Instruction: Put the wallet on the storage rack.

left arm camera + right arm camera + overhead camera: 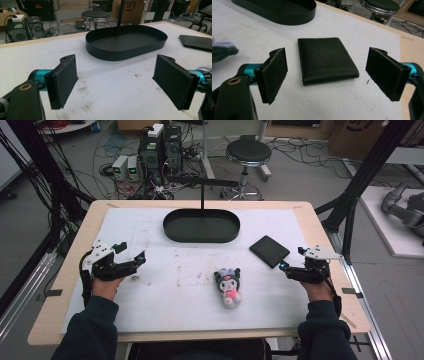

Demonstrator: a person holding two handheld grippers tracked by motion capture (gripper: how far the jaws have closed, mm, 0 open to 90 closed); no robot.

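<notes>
The wallet (327,60) is lined up dead ahead of the right gripper (334,75), fingers spread wide, nothing held. Left gripper (120,80) is held wide too, farther off.

A light wooden desk (320,227) is carrying a white, stained mat (150,235) that is covering most of its top. A black oval tray (201,226) is sitting near the far edge, at the middle. A black wallet (269,251) is lying toward the right edge, and a plush toy (228,287) is lying near the centre, closer to the near edge.
</notes>
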